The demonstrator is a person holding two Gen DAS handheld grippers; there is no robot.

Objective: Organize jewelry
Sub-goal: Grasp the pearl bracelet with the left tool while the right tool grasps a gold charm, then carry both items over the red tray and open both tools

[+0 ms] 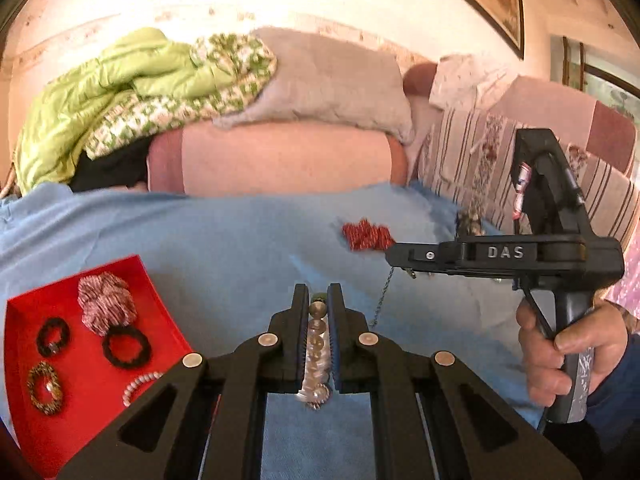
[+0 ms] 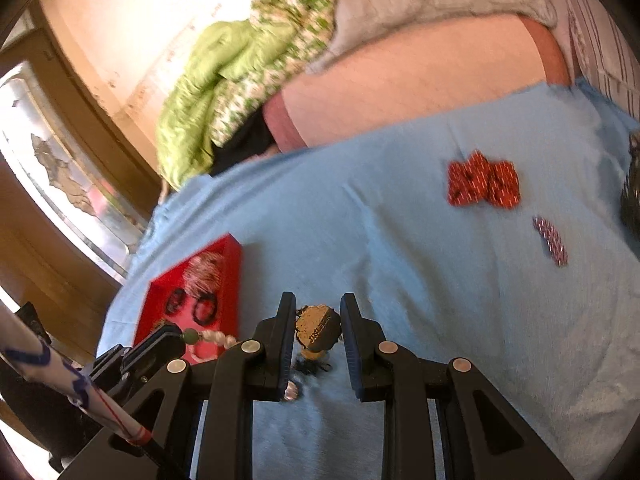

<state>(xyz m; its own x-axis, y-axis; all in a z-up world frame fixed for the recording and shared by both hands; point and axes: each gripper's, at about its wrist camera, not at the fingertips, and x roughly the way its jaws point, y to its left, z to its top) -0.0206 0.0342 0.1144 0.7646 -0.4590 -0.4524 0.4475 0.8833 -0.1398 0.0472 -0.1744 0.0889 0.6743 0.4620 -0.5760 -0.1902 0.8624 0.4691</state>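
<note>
My left gripper (image 1: pixel 318 294) is shut on a clear beaded bracelet (image 1: pixel 317 350) with a green bead at its tip, held above the blue cloth beside the red tray (image 1: pixel 116 392). The tray holds a striped scrunchie (image 1: pixel 106 308), two black hair ties, a patterned ring and a pearl bracelet. My right gripper (image 2: pixel 318 304) is open around a round gold-and-black pendant (image 2: pixel 318 330) lying on the cloth; a chain (image 1: pixel 382 300) hangs under this gripper in the left wrist view. A red beaded piece (image 2: pixel 482 184) and a small purple piece (image 2: pixel 552 240) lie farther off.
The blue cloth (image 2: pixel 400 280) covers a bed. Behind it lie a pink bolster (image 1: pixel 280 160), a grey pillow (image 1: pixel 332 80) and green bedding (image 1: pixel 132 92). A striped sofa cover (image 1: pixel 480 152) is at the right. A dark jewelry item (image 2: pixel 632 184) sits at the right edge.
</note>
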